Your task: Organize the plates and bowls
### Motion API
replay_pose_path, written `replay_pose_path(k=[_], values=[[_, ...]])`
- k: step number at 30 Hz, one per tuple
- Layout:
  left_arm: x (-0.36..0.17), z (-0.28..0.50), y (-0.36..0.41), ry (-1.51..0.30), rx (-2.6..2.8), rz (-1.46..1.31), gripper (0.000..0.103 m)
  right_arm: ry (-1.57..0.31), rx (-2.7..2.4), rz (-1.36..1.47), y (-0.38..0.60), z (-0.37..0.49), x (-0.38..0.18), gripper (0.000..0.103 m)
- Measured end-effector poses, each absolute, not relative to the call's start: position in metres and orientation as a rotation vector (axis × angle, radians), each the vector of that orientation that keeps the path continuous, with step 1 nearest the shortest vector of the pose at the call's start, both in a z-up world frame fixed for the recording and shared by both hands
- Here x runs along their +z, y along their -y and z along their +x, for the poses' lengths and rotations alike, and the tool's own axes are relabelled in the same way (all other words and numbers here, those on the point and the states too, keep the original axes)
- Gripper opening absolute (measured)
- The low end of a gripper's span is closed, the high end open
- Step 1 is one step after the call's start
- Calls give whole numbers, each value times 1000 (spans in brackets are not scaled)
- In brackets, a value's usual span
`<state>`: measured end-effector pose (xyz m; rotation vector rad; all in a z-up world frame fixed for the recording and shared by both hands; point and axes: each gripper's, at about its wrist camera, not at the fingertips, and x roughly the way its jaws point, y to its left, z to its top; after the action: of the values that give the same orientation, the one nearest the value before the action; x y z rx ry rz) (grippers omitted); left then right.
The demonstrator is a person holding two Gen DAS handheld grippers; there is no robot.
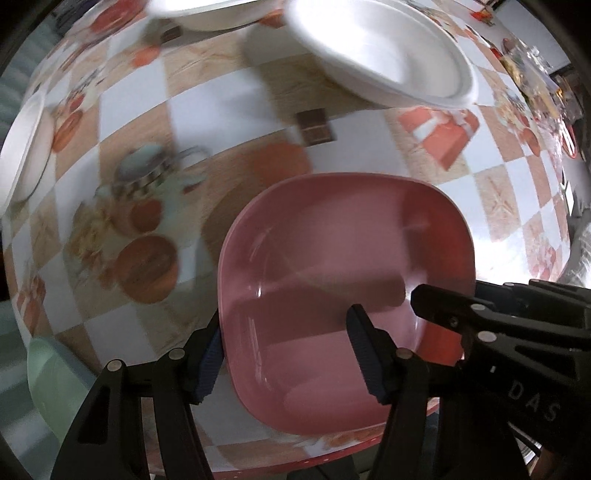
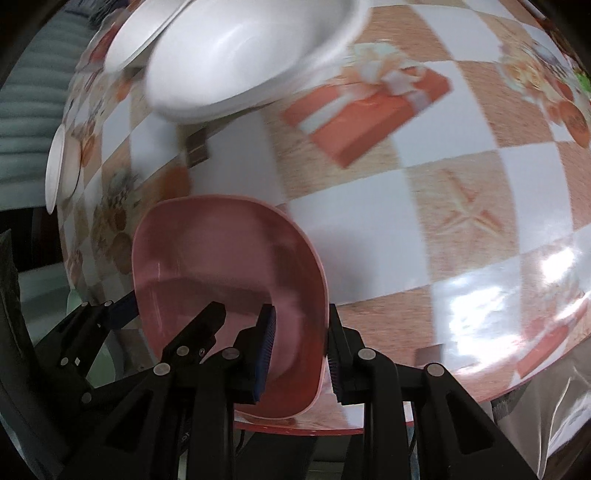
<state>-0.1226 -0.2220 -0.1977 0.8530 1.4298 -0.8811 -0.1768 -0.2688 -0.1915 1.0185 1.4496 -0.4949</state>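
A pink square bowl (image 1: 332, 251) hangs over the near edge of the checked table (image 1: 229, 96), sharp while the tabletop is blurred. My left gripper (image 1: 288, 354) is shut on its left wall, one pad outside the rim and one inside. My right gripper (image 2: 299, 354) is shut on the bowl's (image 2: 221, 251) right wall, which stands between its pads. The right gripper (image 1: 443, 314) shows at the bowl's right side in the left wrist view. In the right wrist view the left gripper (image 2: 168, 310) is on the bowl's far side.
A white bowl (image 1: 384, 55) sits farther back on the table, another white dish (image 1: 199, 14) behind it and a white plate (image 1: 22, 147) at the left edge. A pale green dish (image 1: 55, 376) lies low at the left. Clutter (image 1: 535, 74) crowds the far right.
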Motion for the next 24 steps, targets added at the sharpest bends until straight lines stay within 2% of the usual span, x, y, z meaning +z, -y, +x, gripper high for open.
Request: replay_pose_path(k=[24], values=[[-199,-61,164,-1458,-814,780,67,-1507,-421,882,212,-106,-204,29]])
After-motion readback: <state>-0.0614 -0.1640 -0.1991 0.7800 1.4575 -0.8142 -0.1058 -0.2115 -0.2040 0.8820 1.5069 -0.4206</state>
